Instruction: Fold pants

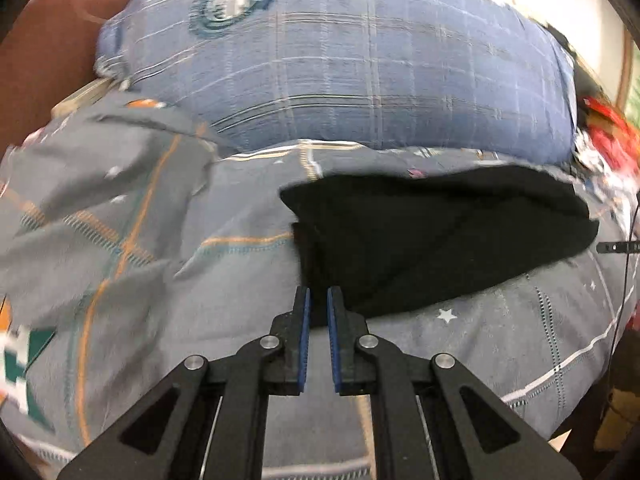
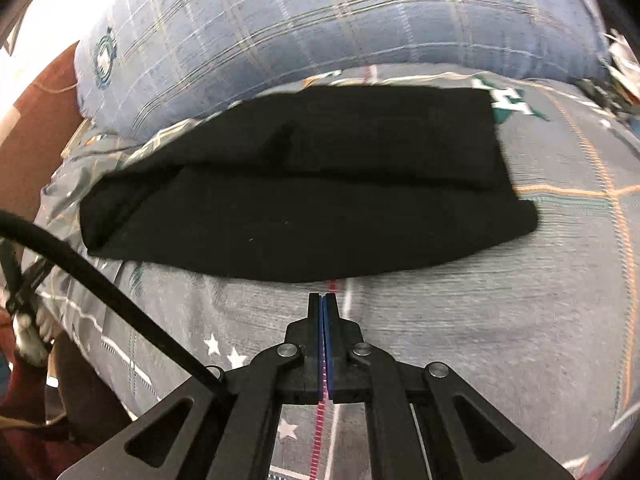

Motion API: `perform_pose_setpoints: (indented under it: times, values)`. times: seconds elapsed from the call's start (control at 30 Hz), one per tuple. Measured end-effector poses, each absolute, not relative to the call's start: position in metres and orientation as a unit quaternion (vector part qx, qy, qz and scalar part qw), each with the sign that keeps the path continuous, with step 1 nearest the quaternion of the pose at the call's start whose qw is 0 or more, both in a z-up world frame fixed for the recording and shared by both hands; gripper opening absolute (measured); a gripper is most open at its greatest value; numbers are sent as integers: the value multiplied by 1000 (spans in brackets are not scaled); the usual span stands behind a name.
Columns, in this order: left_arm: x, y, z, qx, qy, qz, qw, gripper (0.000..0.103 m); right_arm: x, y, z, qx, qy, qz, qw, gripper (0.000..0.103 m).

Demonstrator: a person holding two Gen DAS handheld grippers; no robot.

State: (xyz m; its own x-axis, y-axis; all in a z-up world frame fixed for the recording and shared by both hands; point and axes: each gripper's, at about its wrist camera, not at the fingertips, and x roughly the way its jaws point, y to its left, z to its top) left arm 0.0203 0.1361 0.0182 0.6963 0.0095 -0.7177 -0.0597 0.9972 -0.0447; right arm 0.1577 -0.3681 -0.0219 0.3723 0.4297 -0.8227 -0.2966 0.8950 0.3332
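Grey patterned bedding [image 2: 460, 320] covers the bed, a blue plaid pillow [image 2: 320, 32] behind. Left gripper [image 1: 318, 300] hovers nearly closed, empty, at the pants' edge; black pants [image 2: 304, 188] lie folded lengthwise; right gripper [image 2: 323, 304] is pressed closed, empty. Probably another fold remains.

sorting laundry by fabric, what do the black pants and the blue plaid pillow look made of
Black pants: probably a soft, matte knit or fleece; they show no sheen and soft folds. Blue plaid pillow: seemingly woven cotton, with a visible woven check and a matte finish.
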Motion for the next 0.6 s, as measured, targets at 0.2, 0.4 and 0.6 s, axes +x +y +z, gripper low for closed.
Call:
perform_pose_setpoints:
  times: [0.2,0.4,0.6]
  values:
    - [49,146,37,-38,386,-1,922,49,179,-379,5,139,475,203,845,69]
    - [118,145,22,-5,412,-24,911,55,223,-317,28,43,475,234,847,69]
    - [164,139,0,16,447,-60,893,55,250,-244,23,-113,470,254,838,79]
